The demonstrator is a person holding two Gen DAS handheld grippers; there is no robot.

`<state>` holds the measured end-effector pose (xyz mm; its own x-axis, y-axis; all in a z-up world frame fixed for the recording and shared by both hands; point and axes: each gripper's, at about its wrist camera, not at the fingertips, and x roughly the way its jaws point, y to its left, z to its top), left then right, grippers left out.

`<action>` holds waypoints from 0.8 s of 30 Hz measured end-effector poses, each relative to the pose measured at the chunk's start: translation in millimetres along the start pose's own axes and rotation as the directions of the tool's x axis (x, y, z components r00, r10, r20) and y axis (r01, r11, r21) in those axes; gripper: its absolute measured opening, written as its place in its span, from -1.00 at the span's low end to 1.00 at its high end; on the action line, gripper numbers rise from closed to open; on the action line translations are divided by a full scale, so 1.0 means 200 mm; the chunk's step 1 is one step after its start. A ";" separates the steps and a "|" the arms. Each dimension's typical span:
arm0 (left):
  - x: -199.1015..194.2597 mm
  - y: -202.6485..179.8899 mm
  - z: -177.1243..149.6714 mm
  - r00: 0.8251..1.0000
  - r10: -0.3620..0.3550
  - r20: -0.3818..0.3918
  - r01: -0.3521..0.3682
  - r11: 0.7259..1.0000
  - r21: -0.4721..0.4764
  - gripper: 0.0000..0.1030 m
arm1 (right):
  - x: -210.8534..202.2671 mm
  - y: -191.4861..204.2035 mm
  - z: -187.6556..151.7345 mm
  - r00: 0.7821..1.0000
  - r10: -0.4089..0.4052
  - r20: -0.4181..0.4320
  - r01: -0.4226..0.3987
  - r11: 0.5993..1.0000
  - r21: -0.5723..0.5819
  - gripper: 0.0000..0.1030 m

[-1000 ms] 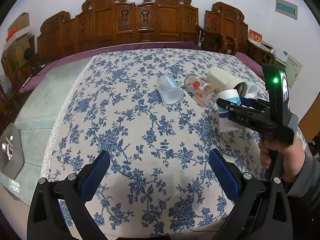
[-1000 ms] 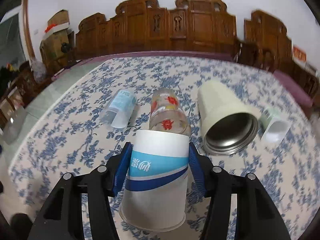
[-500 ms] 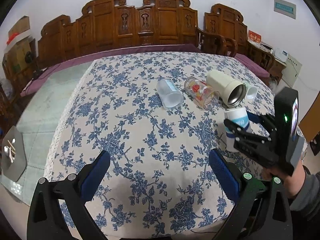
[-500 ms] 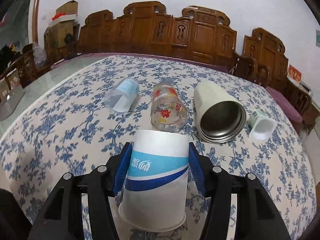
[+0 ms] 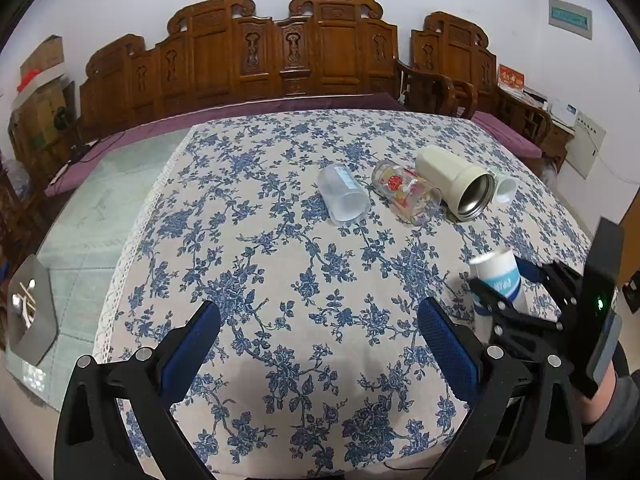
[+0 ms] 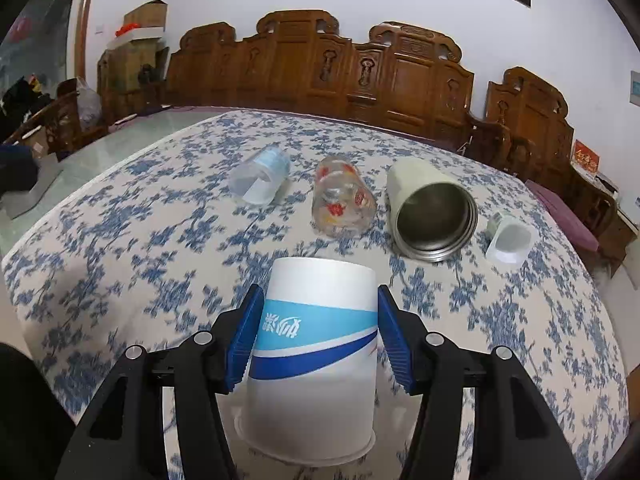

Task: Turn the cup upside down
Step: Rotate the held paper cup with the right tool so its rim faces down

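Observation:
A white paper cup point(image 6: 316, 344) with a blue band stands upside down, rim down, near the table's front right. My right gripper point(image 6: 318, 332) is shut on the paper cup, one blue pad on each side. The cup point(image 5: 500, 276) and the right gripper point(image 5: 516, 292) also show at the right edge of the left wrist view. My left gripper point(image 5: 320, 344) is open and empty, low over the front of the table.
Several cups lie on their sides in a row mid-table: a clear plastic cup point(image 6: 262, 178), a printed glass point(image 6: 344, 202), a cream steel tumbler point(image 6: 430, 208) and a small white cup point(image 6: 508, 242). A floral cloth point(image 5: 260, 240) covers the table. Carved wooden chairs point(image 5: 296, 52) stand behind.
My right gripper has carried the paper cup toward the front right of the table and lower. The left gripper has stayed open and barely moved.

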<state>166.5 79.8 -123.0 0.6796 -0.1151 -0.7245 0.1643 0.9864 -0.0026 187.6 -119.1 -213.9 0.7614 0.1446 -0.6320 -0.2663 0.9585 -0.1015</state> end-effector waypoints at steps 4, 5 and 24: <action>0.00 0.00 0.00 1.000 0.002 0.004 -0.002 1.000 0.004 0.85 | -0.01 -0.03 -0.06 0.999 0.022 -0.031 -0.021 0.999 0.032 0.15; 0.00 0.00 0.00 1.000 0.002 0.004 -0.002 1.000 0.006 0.85 | -0.01 -0.04 -0.06 0.999 0.030 -0.043 -0.028 0.999 0.043 0.15; -0.01 -0.01 -0.01 1.000 -0.009 -0.004 0.009 1.000 0.010 0.85 | 0.39 -0.18 0.25 0.704 0.310 -0.639 -0.203 0.950 0.236 0.52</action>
<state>164.0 79.0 -122.4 0.6754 -0.1237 -0.7270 0.1775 0.9841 -0.0025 286.5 -130.8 -222.1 0.0753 0.2416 -0.9675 -0.2683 0.9394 0.2136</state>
